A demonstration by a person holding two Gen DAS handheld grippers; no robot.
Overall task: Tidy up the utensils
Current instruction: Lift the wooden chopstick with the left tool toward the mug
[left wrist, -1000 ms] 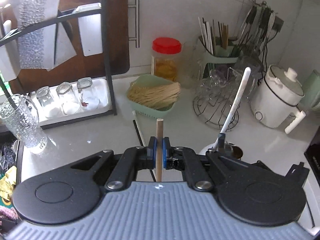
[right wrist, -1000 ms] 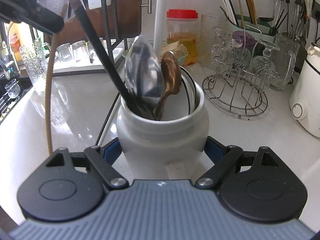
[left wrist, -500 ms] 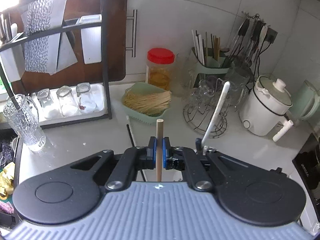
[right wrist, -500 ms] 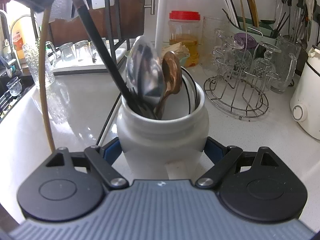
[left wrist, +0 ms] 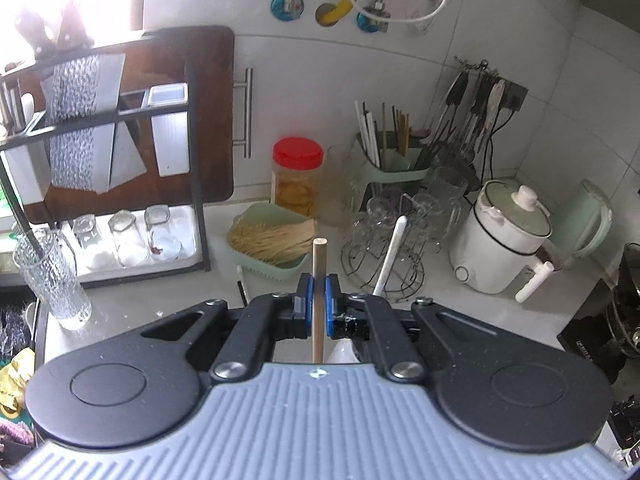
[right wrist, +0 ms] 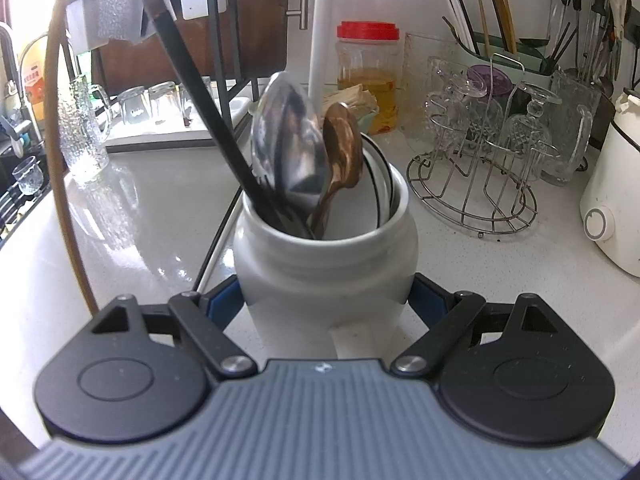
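Note:
My left gripper (left wrist: 318,300) is shut on a thin wooden handle (left wrist: 319,280) and holds it upright, high above the counter. The same handle shows as a long brown stick (right wrist: 62,152) at the left of the right wrist view. My right gripper (right wrist: 326,304) is closed around a white ceramic jar (right wrist: 326,256) standing on the counter. The jar holds a steel ladle (right wrist: 294,148), a wooden spoon (right wrist: 342,152), a black utensil (right wrist: 200,92) and a white handle (right wrist: 322,32). That white handle also shows in the left wrist view (left wrist: 390,256).
A green basket of bamboo sticks (left wrist: 276,240), a red-lidded jar (left wrist: 298,176), a wire glass rack (right wrist: 480,160), a green chopstick caddy (left wrist: 394,156) and a white cooker (left wrist: 504,236) stand at the back. A tall glass (left wrist: 50,276) and a black shelf rack (left wrist: 192,160) stand left.
My left gripper has risen with the wooden handle, so the counter now looks farther below. The right gripper and jar have not moved.

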